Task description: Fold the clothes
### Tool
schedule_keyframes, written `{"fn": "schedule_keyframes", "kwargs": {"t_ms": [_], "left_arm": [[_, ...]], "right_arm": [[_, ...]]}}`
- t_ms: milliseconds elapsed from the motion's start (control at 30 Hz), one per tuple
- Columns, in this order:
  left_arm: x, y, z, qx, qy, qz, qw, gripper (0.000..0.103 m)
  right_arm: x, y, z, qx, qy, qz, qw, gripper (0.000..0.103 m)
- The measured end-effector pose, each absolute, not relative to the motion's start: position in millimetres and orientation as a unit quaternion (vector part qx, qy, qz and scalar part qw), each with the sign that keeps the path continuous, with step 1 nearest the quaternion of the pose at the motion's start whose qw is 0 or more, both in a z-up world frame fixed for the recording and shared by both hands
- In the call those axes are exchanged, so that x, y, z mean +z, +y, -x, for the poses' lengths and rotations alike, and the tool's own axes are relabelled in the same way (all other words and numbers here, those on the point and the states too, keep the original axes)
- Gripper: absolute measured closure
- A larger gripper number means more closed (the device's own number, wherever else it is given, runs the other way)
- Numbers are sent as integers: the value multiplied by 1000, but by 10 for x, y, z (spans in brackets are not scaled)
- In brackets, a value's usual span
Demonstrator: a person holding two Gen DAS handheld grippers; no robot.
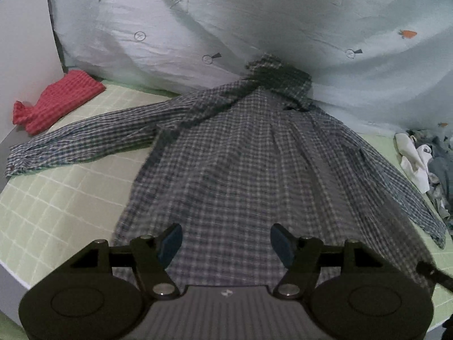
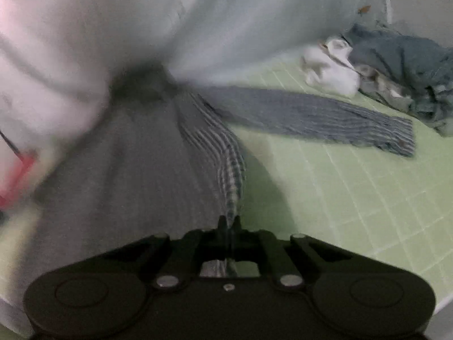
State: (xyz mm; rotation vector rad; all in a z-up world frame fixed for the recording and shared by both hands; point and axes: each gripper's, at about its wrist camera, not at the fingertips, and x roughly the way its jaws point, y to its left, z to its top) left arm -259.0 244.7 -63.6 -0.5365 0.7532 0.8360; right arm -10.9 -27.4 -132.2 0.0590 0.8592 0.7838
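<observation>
Shirt (image 1: 240, 155) lies spread on the green sheet (image 1: 56, 198), collar against the quilt (image 1: 254, 22). Left gripper (image 1: 226, 240) hovers above the shirt's hem, fingers apart, empty. Right gripper (image 2: 230, 222) is clamped on the shirt's edge.

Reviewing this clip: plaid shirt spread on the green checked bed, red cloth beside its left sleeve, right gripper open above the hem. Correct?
Not quite: the right gripper is shut on the plaid shirt at its edge, as the right wrist view shows. The rest holds.

Blue-and-white checked long-sleeved cotton shirt (image 1: 240, 153) spread flat on the bed.
It fills the frame's centre, collar at top, both sleeves stretched outward, its right hem edge lifted.
</observation>
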Motion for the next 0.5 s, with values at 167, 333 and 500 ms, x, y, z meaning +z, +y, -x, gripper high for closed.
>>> {"fn": "schedule_keyframes", "kwargs": {"t_ms": [167, 333, 500], "left_arm": [[-696, 2175, 2457, 402, 358, 261, 801, 33], [-761, 1968, 2337, 414, 359, 271, 791, 33], [-809, 1786, 2264, 420, 359, 275, 787, 33]], "right_arm": [[-1772, -252, -23, 325, 494, 30, 806, 42], [-1887, -280, -12, 381, 492, 29, 782, 102], [-1814, -618, 62, 401, 480, 50, 779, 102]]}}
